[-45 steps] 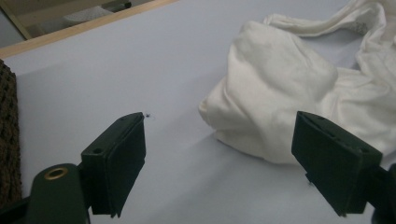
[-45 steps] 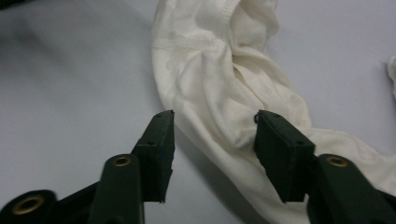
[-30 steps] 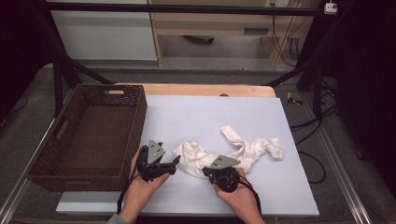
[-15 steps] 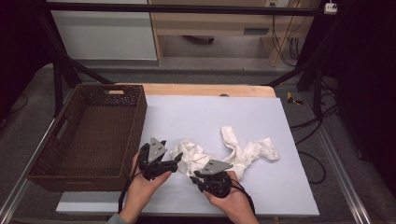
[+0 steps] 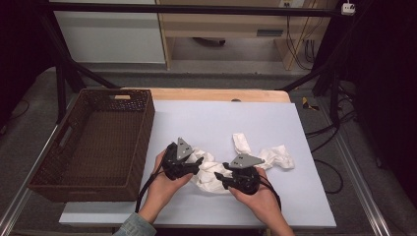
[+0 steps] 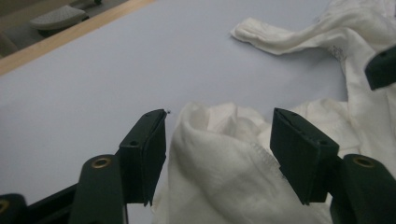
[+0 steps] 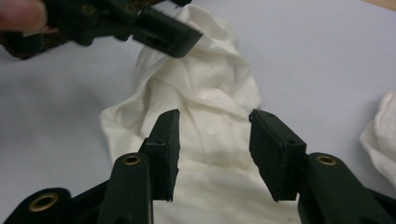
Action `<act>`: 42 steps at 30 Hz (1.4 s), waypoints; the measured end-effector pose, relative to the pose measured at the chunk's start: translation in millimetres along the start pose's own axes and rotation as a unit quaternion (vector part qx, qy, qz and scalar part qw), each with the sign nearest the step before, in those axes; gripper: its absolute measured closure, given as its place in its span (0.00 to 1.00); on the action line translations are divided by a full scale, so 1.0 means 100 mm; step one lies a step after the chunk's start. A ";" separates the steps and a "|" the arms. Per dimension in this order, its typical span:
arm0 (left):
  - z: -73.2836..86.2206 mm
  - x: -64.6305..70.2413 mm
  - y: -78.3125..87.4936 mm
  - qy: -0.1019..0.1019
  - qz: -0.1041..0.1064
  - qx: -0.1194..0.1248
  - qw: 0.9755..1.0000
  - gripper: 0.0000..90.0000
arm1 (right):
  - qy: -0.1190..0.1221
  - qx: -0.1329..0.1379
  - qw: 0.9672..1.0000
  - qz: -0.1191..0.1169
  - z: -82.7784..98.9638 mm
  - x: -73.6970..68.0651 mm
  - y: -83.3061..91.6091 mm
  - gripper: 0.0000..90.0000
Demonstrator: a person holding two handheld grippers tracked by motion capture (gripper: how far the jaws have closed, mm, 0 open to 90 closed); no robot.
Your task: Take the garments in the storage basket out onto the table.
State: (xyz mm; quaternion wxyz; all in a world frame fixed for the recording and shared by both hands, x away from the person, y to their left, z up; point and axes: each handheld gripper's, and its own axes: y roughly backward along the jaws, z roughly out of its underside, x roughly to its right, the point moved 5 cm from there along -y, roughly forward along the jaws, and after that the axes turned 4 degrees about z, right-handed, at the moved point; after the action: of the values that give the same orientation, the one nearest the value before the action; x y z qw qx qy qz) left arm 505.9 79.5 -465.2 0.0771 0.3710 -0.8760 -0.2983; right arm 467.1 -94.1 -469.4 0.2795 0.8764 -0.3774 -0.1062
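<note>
Pale lavender table top (image 5: 221, 118), one, with a wooden strip along its far edge, on a dark metal frame over grey floor.

One woven basket (image 5: 142, 128), dark brown, rectangular, at the left edge of the top, nothing inside.

One white cloth (image 5: 209, 169), crumpled, near the front middle of the top, well right of the basket; bunched at its left end between the two grippers, with two loose ends trailing right and toward the far side.

Two hand-held grippers, each with two black jaws and a grey three-cornered plate.

Left gripper (image 6: 219, 149): jaws apart, just been closing, straddling a raised fold of the cloth; inner faces close beside the fabric, not pressing it. Seen from above at the cloth's left end (image 5: 199, 161), pointing right.

Right gripper (image 7: 215, 144): jaws apart, just been opening, over the cloth's flatter middle, fabric lying between and beneath them, no grip. Seen from above at the near edge of the cloth (image 5: 220, 179), pointing left.

Two hands, entering from the bottom, one per gripper.
</note>
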 end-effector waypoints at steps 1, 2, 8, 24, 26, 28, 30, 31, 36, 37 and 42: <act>0.03 0.00 -0.01 -0.001 0.001 -0.002 1.000 0.44 | 0.000 -0.003 1.000 0.000 -0.02 0.03 -0.04 0.59; 0.05 0.00 -0.01 -0.002 0.005 -0.005 1.000 0.50 | 0.001 -0.006 1.000 -0.002 -0.03 0.05 -0.08 0.59; 0.18 -0.05 0.06 0.001 0.018 0.008 1.000 0.89 | 0.007 -0.027 1.000 -0.002 -0.09 0.12 -0.32 0.58; 0.19 -0.22 0.33 0.020 -0.015 0.071 0.997 0.94 | 0.017 -0.062 0.998 -0.006 -0.11 0.04 -0.63 0.51; 0.19 -0.26 0.35 0.026 -0.024 0.079 0.996 0.94 | 0.013 -0.068 0.998 -0.008 -0.09 0.05 -0.62 0.49; 0.20 -0.30 0.38 0.033 -0.033 0.085 0.995 0.94 | 0.012 -0.074 0.997 -0.003 -0.07 0.07 -0.60 0.48; 0.22 -0.32 0.38 0.035 -0.033 0.085 0.995 0.94 | 0.003 -0.075 0.997 -0.005 -0.05 0.07 -0.60 0.49; 0.22 -0.31 0.38 0.034 -0.033 0.085 0.995 0.94 | 0.001 -0.078 0.997 -0.007 -0.05 0.07 -0.60 0.50; 0.20 -0.29 0.39 0.030 -0.036 0.097 0.994 0.94 | 0.006 -0.084 0.996 -0.019 -0.02 0.05 -0.60 0.71; 0.19 -0.29 0.40 0.029 -0.037 0.101 0.994 0.94 | 0.004 -0.085 0.996 -0.019 -0.02 0.05 -0.60 0.73; 0.14 -0.31 0.47 0.028 -0.045 0.118 0.992 0.94 | -0.005 -0.086 0.996 -0.014 0.01 0.11 -0.58 0.90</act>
State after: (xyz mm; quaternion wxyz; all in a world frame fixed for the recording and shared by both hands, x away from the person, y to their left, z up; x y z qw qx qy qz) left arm 494.3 133.0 -446.3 0.0436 0.4245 -0.8852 -0.1852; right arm 508.9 -70.2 -503.0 0.3505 0.8539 -0.3556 -0.1469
